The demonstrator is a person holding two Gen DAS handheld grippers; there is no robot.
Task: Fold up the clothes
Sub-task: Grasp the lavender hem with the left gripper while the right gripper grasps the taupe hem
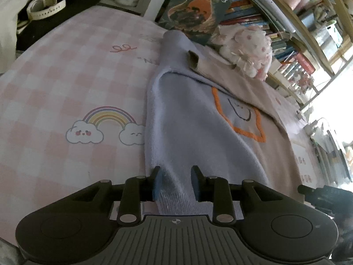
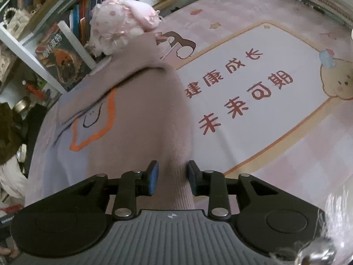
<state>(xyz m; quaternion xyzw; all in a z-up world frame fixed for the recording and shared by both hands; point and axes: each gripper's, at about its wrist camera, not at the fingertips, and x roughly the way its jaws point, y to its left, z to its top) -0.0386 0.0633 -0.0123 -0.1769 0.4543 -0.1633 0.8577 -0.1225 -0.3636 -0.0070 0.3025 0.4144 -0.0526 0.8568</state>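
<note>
Both sleeves of the sweater (image 1: 198,121) lie folded inward toward twelve o'clock, body unfolded; left gripper (image 1: 176,182) and right gripper (image 2: 172,177) stand parted around the cuffs, pinching nothing.

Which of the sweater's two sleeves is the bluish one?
The sleeve lying between the left gripper's fingers is pale blue; the one at the right gripper is pinkish beige.

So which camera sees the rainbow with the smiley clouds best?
The left wrist view: the rainbow and both clouds sit plainly on the pink checked sheet. The right wrist view does not show them at all.
</note>
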